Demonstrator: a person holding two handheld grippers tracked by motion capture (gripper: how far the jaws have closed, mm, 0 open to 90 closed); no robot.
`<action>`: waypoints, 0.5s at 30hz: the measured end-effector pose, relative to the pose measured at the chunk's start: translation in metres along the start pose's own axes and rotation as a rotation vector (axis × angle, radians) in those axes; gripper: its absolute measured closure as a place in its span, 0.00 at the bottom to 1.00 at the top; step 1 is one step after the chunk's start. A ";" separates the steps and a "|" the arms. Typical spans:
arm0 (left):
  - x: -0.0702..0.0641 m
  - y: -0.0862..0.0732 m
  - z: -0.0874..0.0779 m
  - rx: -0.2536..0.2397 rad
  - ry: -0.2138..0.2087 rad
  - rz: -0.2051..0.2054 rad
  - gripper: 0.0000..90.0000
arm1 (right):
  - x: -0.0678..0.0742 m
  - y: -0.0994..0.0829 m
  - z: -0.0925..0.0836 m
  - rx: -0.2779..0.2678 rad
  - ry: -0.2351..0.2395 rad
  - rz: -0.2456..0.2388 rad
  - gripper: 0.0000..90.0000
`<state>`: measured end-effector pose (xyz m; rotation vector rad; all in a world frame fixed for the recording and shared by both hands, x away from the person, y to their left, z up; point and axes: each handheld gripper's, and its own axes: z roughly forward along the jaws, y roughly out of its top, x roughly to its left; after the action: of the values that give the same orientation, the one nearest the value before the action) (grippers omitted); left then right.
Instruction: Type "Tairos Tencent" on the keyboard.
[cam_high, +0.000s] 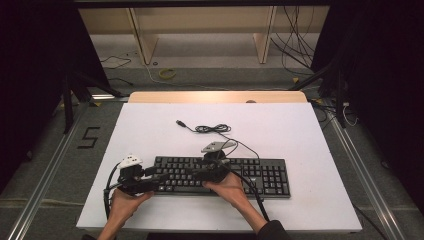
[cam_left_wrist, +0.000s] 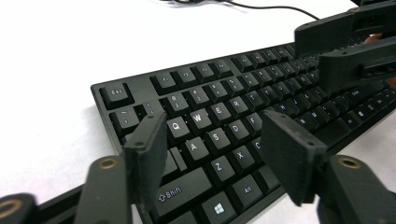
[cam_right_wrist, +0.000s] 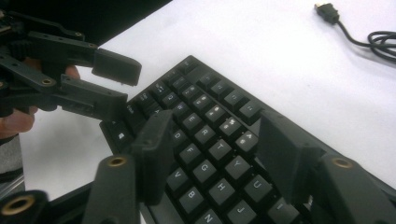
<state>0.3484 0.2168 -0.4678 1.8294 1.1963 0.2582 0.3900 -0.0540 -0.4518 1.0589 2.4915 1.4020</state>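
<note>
A black keyboard (cam_high: 260, 175) lies across the near half of the white table top (cam_high: 280, 125). Its cable (cam_high: 212, 129) coils behind it and ends in a USB plug (cam_high: 179, 122). My left gripper (cam_high: 161, 179) hovers at the keyboard's left end, open, with the letter keys (cam_left_wrist: 224, 93) showing between its jaws and nothing gripped. My right gripper (cam_high: 198, 175) points left over the middle-left keys (cam_right_wrist: 210, 116), also open and holding nothing. The two grippers face each other closely: the right gripper (cam_left_wrist: 315, 51) appears in the left gripper view, and the left gripper (cam_right_wrist: 120, 86) appears in the right gripper view.
The table's far edge is a wooden strip (cam_high: 215, 96). Beyond it the floor holds loose cables (cam_high: 295, 45), a yellow ring (cam_high: 167, 73) and wooden shelf legs (cam_high: 142, 40). Metal rails (cam_high: 45, 175) run along both sides of the table.
</note>
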 end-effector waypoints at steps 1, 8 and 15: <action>0.000 0.000 0.001 -0.002 0.001 -0.002 0.41 | -0.001 0.000 -0.001 -0.002 -0.004 0.000 0.47; 0.000 0.001 0.004 0.005 0.000 -0.002 0.40 | -0.006 -0.004 -0.014 -0.020 -0.011 0.011 0.42; 0.001 0.001 0.007 0.010 -0.016 0.009 0.55 | -0.013 -0.008 -0.022 -0.023 -0.028 0.008 0.41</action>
<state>0.3533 0.2138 -0.4712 1.8433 1.1806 0.2428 0.3869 -0.0805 -0.4482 1.0769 2.4486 1.4051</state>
